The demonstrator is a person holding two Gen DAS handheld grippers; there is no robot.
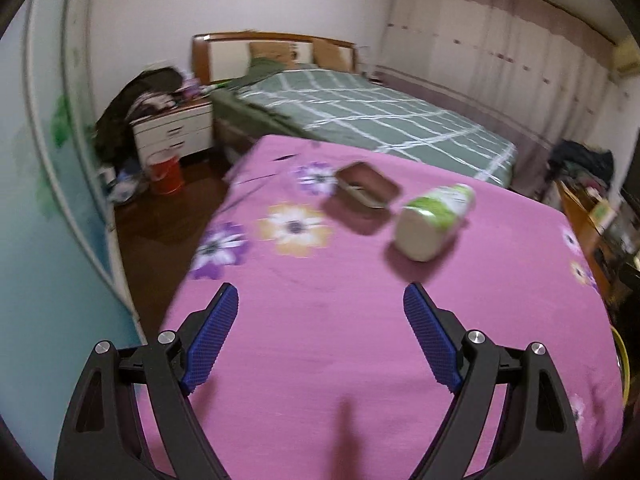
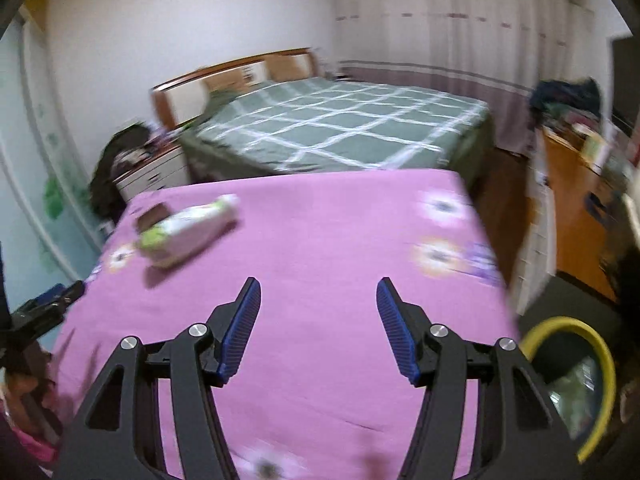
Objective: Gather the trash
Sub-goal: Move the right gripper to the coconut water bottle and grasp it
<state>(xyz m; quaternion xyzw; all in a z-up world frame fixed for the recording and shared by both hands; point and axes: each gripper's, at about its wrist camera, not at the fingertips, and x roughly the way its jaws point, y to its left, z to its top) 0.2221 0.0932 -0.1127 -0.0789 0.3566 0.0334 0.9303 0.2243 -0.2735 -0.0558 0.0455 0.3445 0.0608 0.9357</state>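
bottle (image 1: 434, 222) ahead of spread left gripper (image 1: 320, 320)

Left gripper (image 1: 320, 300), jaws spread wide with nothing between the blue pads (image 1: 212, 340), above a pink floral sheet (image 1: 360, 340). At one o'clock from the gripper, a white bottle with green label (image 1: 434, 220) lies on its side; just beside it at eleven o'clock, a brown rectangular container (image 1: 366, 188), contact uncertain through blur. Farther at twelve o'clock, a green checked bed (image 1: 360, 116); at ten o'clock, a red bucket (image 1: 164, 172) on the floor.
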